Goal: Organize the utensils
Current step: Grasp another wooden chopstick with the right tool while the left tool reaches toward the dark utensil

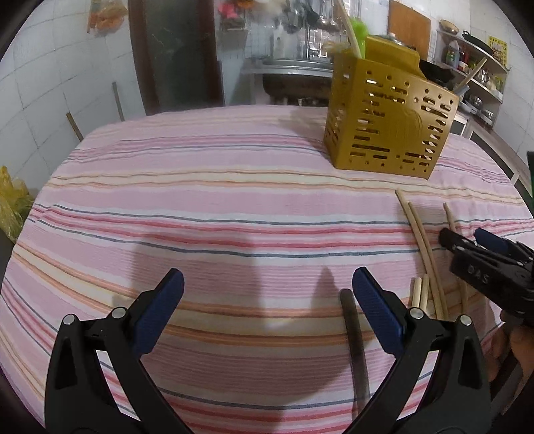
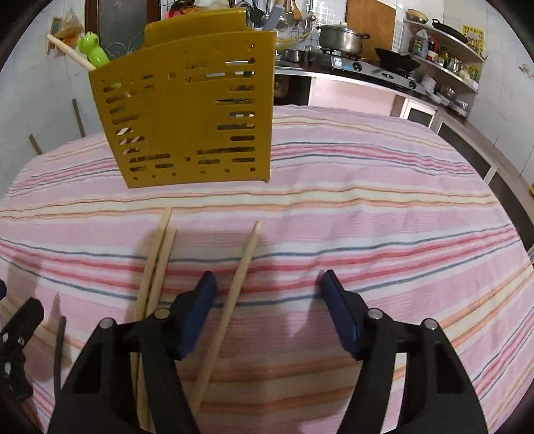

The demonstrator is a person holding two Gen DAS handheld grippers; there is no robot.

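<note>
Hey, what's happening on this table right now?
A person with a gripper in each hand is tidying utensils on a striped tablecloth. Both the left gripper and right gripper are open and hold nothing. Several wooden chopsticks and a dark utensil lie loose on the cloth. The yellow perforated holder stands behind them, already holding a green-handled item and a wooden stick.

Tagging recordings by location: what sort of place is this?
Most likely a home kitchen: a pot on a gas stove, shelves of bottles and dishes, hanging utensils.
</note>
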